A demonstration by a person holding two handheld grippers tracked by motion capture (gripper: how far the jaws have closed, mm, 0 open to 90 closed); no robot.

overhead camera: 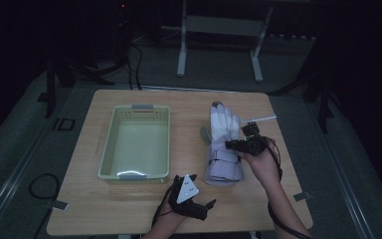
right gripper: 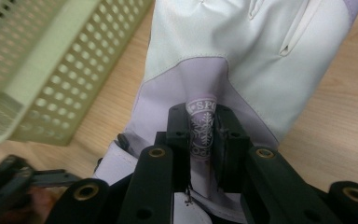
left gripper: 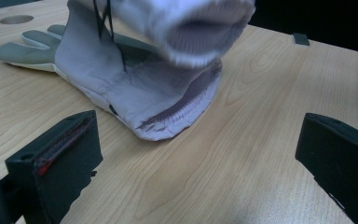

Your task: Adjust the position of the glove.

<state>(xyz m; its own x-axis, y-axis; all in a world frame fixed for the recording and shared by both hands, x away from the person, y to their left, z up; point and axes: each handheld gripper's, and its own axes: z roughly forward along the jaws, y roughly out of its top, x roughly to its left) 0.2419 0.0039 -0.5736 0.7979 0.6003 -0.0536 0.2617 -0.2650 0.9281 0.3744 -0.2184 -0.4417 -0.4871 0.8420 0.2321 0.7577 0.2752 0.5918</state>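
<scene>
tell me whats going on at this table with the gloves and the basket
A person works at a wooden table with a gripper in each hand. The right gripper is shut on a pinch of fabric on the back of a white and lilac glove, which lies over a second glove just right of the pale green basket. The left gripper sits near the table's front edge, fingers open, pointing at the glove cuffs. The basket holds nothing yet.
</scene>
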